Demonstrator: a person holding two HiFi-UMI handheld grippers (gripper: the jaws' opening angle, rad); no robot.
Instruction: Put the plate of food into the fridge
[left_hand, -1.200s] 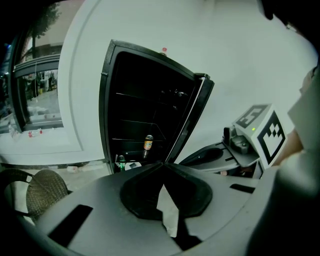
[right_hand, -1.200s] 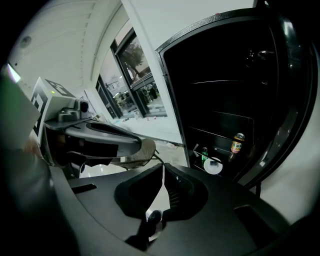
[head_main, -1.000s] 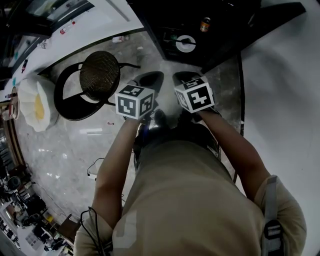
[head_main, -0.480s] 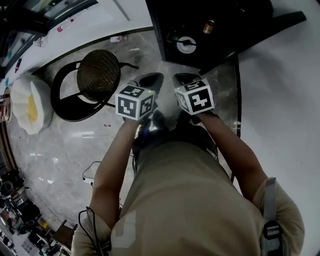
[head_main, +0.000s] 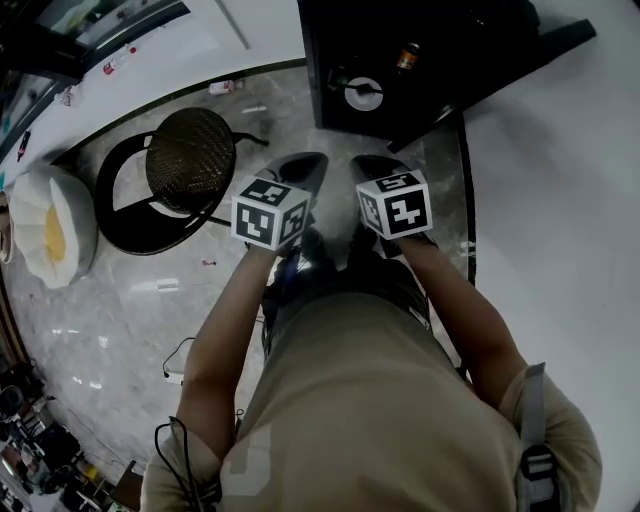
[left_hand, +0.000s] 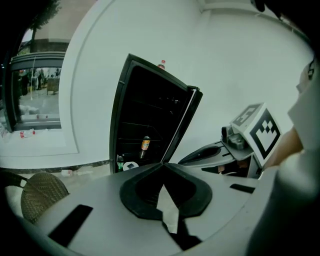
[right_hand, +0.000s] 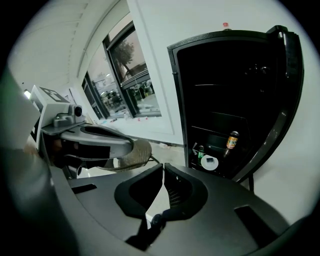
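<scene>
The black fridge (head_main: 330, 60) stands open in front of me, its door (head_main: 520, 55) swung out to the right. On its dark bottom shelf sits a white plate (head_main: 363, 92) with something dark on it, also seen as the plate (left_hand: 131, 165) and the plate (right_hand: 209, 162). My left gripper (head_main: 300, 170) and right gripper (head_main: 378, 168) hang side by side over the floor, short of the fridge. The left gripper (left_hand: 163, 164) is shut with nothing between its jaws. The right gripper (right_hand: 163, 166) is also shut and empty.
An amber bottle (head_main: 405, 56) and a green bottle (right_hand: 200, 150) stand near the plate in the fridge. A round wicker stool (head_main: 190, 150) with a black ring base is at the left. Further left lies a white cushion (head_main: 50, 235). A cable (head_main: 180, 350) trails on the marble floor.
Both grippers have shifted slightly across the floor toward the fridge side, still shut. The stool and cushion have slid left and down in the head view.
</scene>
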